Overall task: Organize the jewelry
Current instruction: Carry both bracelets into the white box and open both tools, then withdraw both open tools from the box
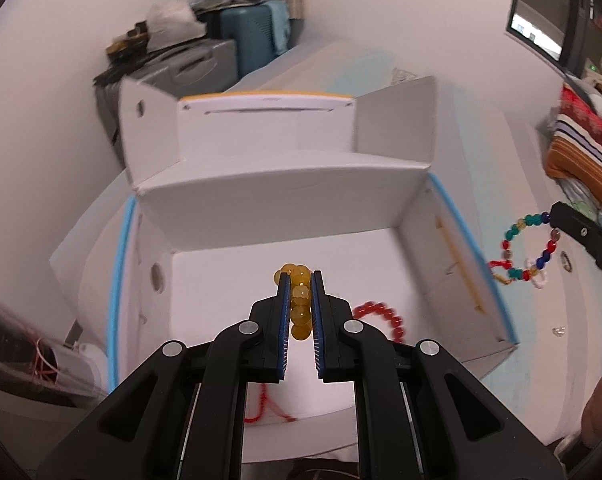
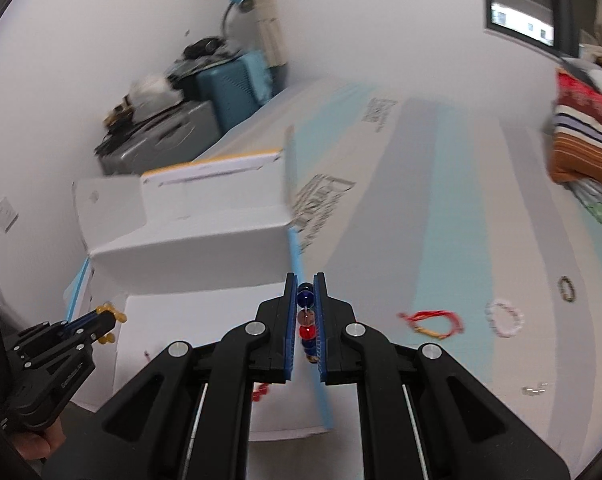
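My left gripper (image 1: 300, 280) is shut on a yellow bead bracelet (image 1: 300, 300) and holds it over the open white box (image 1: 285, 200). A red bead bracelet (image 1: 385, 316) lies on the box floor. My right gripper (image 2: 305, 280) is shut on a multicoloured bead bracelet (image 2: 305, 320), just right of the box's blue-edged wall (image 2: 297, 248). In the left wrist view that bracelet (image 1: 525, 248) hangs from the right gripper (image 1: 553, 216). In the right wrist view the left gripper (image 2: 109, 320) is over the box (image 2: 189, 240).
On the pale bed surface right of the box lie a red string bracelet (image 2: 433, 322), a white bead bracelet (image 2: 505, 318), a dark bead bracelet (image 2: 567, 289) and small clear earrings (image 2: 535, 389). Suitcases (image 1: 221, 52) stand at the far wall. Striped bedding (image 2: 581, 140) is far right.
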Available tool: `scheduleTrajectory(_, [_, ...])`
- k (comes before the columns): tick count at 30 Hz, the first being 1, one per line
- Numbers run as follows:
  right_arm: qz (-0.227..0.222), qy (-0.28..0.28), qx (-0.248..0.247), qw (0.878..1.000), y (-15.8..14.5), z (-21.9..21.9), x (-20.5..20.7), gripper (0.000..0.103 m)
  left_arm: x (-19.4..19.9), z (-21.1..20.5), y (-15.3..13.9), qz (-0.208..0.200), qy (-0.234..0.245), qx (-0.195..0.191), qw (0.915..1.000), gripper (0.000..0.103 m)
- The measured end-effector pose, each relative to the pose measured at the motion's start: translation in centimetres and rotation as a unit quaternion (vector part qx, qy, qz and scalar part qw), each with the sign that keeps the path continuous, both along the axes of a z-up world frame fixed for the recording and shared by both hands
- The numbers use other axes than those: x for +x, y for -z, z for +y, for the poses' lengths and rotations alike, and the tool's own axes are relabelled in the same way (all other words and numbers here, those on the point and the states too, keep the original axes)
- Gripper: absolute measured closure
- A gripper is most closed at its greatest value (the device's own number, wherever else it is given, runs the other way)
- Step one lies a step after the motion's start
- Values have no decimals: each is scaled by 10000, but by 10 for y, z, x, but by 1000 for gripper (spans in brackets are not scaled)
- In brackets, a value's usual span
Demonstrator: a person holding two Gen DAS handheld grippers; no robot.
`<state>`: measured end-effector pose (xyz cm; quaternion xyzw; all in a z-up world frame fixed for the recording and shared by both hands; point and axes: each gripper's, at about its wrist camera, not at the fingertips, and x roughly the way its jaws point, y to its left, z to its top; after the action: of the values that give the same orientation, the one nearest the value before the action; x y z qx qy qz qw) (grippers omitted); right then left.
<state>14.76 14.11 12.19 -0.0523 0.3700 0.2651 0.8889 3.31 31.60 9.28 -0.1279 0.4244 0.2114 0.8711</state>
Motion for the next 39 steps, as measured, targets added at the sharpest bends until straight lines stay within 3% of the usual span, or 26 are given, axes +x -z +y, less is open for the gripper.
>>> scheduleTrajectory(6, [369,-373,-230,9984,47,46,-6,96,-10,25,33,245,-211,-157,9994,94])
scheduleTrajectory(15, [859,-511,-512,9937,97,72,-2,96,-7,40,67,681,-334,-263,9968,94])
scheduleTrajectory(26, [1031,-613,-564,9912,110,80,-2,93,-8,41,72,679,-393,-224,9967,90])
scheduleTrajectory(29, [969,-644,-532,9918,106,80,-4,88,-12,41,68,604,-447,-184,9970,70])
scheduleTrajectory(31, [905,-686,-520,9922,102,79,-6,67,-15,41,65,526,-503,-154,9972,48])
scheduleTrajectory(32, [833,-657,-483,9932,99,77,-8,56,-16,41,62,474,-547,-114,9973,44])
scheduleTrajectory(34, [728,-625,-413,9945,93,73,-9,50,-19,40,58,378,-574,-55,9976,32])
scheduleTrajectory(36, [681,-611,-348,9952,86,70,-11,35,-21,39,54,329,-614,21,9976,22])
scheduleTrajectory(39, [580,-589,-304,9961,79,64,-14,27,-24,36,48,234,-629,109,9977,14])
